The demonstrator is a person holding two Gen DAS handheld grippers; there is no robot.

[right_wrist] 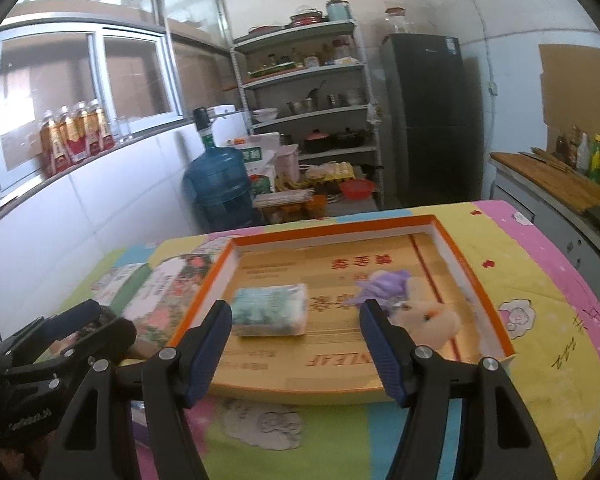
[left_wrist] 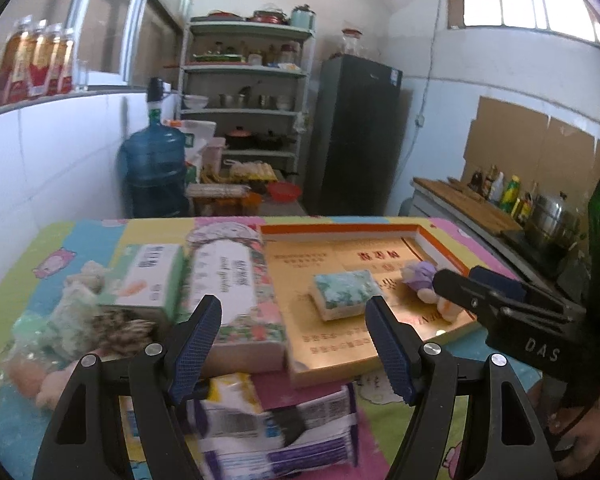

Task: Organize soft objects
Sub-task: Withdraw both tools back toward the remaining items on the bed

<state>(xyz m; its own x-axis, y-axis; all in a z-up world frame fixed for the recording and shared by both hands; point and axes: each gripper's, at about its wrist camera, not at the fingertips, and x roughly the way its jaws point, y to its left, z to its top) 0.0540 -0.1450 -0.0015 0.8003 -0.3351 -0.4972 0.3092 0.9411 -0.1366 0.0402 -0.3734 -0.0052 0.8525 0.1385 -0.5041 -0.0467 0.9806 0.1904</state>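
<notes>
A shallow orange-rimmed cardboard tray lies on the colourful cartoon cloth. In it are a small green-patterned tissue pack and a purple-and-pink plush toy. My right gripper hovers open over the tray's near edge, with nothing between its fingers. My left gripper is open and empty too, above a floral tissue pack left of the tray. Further left are a green-white tissue box and several plush toys. A purple-white packet lies under the left gripper.
Behind the table stand a blue water jug, a metal shelf of cookware and a dark fridge. A counter with bottles runs along the right. A tiled wall borders the left.
</notes>
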